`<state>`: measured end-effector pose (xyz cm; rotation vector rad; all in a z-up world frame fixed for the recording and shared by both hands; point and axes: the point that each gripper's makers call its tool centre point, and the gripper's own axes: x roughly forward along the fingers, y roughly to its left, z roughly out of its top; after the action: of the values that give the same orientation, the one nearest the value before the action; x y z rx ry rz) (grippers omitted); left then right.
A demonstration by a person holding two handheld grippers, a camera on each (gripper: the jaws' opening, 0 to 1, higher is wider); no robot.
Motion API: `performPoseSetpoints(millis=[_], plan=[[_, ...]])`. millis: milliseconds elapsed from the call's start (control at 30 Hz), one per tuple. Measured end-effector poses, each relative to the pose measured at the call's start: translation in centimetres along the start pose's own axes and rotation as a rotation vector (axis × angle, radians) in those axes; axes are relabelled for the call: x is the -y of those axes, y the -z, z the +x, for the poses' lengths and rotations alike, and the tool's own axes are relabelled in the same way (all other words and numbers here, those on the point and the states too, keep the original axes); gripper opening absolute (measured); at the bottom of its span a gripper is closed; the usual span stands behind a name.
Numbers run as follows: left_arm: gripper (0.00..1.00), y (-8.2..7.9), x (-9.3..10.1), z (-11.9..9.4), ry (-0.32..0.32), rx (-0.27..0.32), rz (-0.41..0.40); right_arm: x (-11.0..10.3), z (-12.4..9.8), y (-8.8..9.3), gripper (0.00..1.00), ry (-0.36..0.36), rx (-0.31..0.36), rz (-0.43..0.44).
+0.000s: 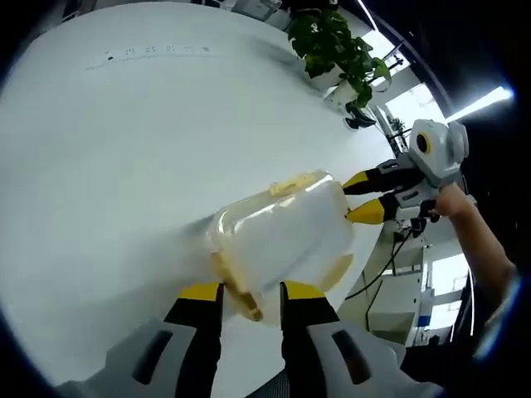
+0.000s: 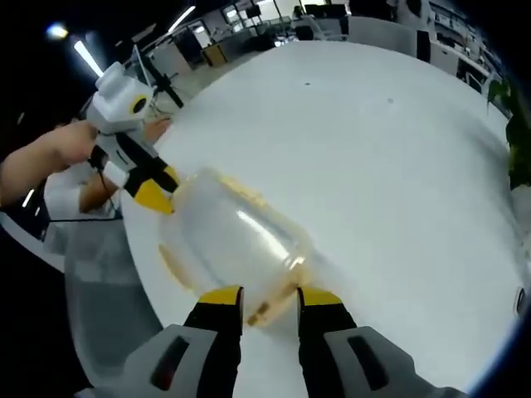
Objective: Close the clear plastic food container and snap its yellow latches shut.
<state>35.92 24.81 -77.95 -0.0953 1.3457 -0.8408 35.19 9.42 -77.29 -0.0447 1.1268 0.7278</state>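
Note:
The clear plastic container [image 1: 282, 236] lies near the edge of the white table [image 1: 124, 149], its lid resting on it. Yellow latches show at its far side [image 1: 290, 184] and its right end [image 1: 340, 269]. My left gripper [image 1: 250, 292] is open, with a yellow latch [image 1: 245, 305] of the near end between its jaws. My right gripper [image 1: 363, 199] reaches the opposite end from the right. In the right gripper view the container [image 2: 232, 240] lies lengthwise, and my right gripper [image 2: 270, 297] is open around a latch [image 2: 265, 313]. My left gripper [image 2: 158, 197] touches the far end.
A potted plant [image 1: 332, 41] stands at the far edge of the table. A person's hand [image 2: 66, 141] holds the left gripper beyond the table edge. The wide white tabletop [image 2: 390, 166] stretches away past the container. Office furniture stands in the background.

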Motion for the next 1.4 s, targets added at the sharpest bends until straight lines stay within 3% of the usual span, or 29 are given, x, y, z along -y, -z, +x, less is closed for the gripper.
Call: performPoseSetpoints(millis=[433,600,667,700,733,933,967,1067,1167,1300,1400], plan=[[0.22,0.0,0.2,0.1,0.012,-0.015,-0.009,-0.2,0.2,0.1,0.2,-0.006,-0.032,0.003],[0.21,0.0,0.2,0.1,0.008,-0.028,-0.003,0.1,-0.1,-0.1,0.13,-0.013,-0.022,0.012],[0.2,0.1,0.4,0.1,0.014,-0.032,-0.011,0.3,-0.1,-0.4,0.09,-0.002,-0.005,-0.027],[0.19,-0.1,1.2,0.4,0.058,-0.026,-0.014,0.1,-0.1,-0.4,0.1,-0.002,-0.003,-0.011],[0.19,-0.1,0.6,0.4,0.011,-0.039,-0.013,0.0,-0.1,-0.5,0.1,0.004,-0.006,-0.012],[0.19,0.1,0.7,0.3,0.022,-0.06,-0.012,0.4,0.0,-0.4,0.1,-0.002,-0.017,0.03],[0.19,0.3,0.7,0.2,0.024,-0.063,-0.02,0.0,0.1,-0.6,0.11,-0.035,-0.008,0.027],[0.19,0.4,0.4,0.0,0.029,-0.054,-0.019,0.1,-0.1,-0.5,0.1,-0.018,-0.016,0.035],[0.19,0.3,0.3,0.1,0.025,-0.057,-0.028,0.2,-0.1,-0.3,0.1,-0.028,-0.025,0.084],[0.2,0.3,0.2,0.0,0.027,-0.069,-0.011,0.2,-0.2,-0.2,0.11,-0.033,-0.018,0.075],[0.21,0.5,0.0,-0.2,0.036,-0.053,-0.008,0.1,-0.2,0.0,0.11,-0.025,0.004,0.144]])
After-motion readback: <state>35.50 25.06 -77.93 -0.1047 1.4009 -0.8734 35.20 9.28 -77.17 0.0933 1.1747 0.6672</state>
